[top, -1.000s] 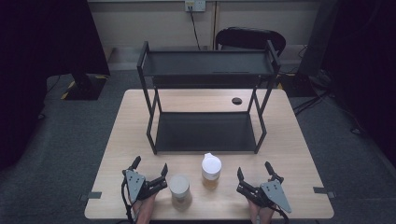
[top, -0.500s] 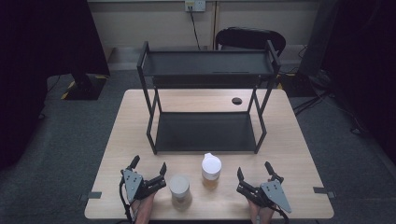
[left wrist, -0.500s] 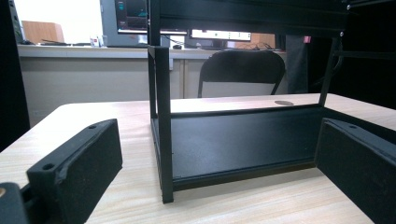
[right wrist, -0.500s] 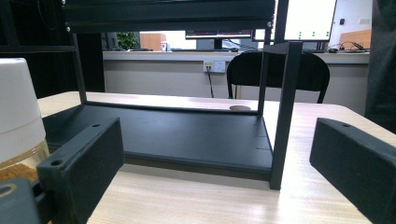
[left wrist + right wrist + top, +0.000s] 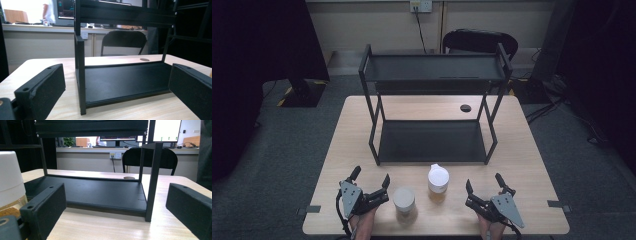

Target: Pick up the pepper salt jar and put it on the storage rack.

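L gripper [image 5: 371, 189]: near table edge, left side; jaws wide apart, nothing btwn them.
R gripper [image 5: 484, 195]: near edge, right side; jaws spread wide too, empty.
Grey cup [image 5: 404, 199]: upright, just right of L gripper's inner jaw tip; close, prob. not touching, gap hard to read from high view.
White-lidded jar [image 5: 438, 181]: upright, amber contents, a bit farther fwd than cup; sits btwn cup and R gripper, apart from both. Seen at left edge of right gripper view [image 5: 11, 182].
Shelf rack [image 5: 432, 141]: black, two tiers, mid-table beyond both containers; both tiers bare.
Key relation: cup lies right of L gripper, not ahead; L jaws point fwd at rack. Jar lies left and slightly fwd of R gripper.
Axis: both containers vertical, so side-on pinch looks apt.
Nearer hand: L for cup, R for jar.
Likely next: L swings rightward to straddle cup.
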Demonstrator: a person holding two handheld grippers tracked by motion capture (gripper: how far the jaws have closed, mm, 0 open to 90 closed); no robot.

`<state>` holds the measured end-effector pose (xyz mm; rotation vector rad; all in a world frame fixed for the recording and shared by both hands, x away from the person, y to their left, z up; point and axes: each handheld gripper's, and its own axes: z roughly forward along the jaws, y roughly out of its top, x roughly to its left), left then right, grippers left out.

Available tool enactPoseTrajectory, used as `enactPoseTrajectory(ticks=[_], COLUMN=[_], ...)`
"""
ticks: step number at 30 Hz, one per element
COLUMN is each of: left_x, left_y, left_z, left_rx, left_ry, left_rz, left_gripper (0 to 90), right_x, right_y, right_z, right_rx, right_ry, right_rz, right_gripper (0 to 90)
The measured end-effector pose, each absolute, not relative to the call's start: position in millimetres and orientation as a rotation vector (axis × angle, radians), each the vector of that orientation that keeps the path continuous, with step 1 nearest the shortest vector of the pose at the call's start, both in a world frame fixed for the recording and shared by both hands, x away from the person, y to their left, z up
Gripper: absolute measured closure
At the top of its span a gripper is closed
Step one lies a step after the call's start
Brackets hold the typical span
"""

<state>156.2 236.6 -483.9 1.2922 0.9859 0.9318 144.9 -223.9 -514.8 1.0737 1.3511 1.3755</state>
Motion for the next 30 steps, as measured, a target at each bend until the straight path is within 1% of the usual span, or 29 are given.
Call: enactPoseTrajectory(ticks=[14,27,30], left_x=[132,124,120], left_y=[235,237,237], left_z=[-459,-442,-440], left_rx=[1.252,1.273,1.276], left_ry=[0.916,0.847,0.807], left_rz=[0.969,0.921,0.899], left_gripper=[0.2,0.3,0.4], right_x=[145,145,145], right_y=[-224,-224,-224], right_z=[-515,-515,-515], right_rx=[1.073,1.072,1.072], right_ry=[1.352,1.353,1.353], right_rz=[1.376,1.377,1.377], right_gripper=[1.9,1.8,1.8])
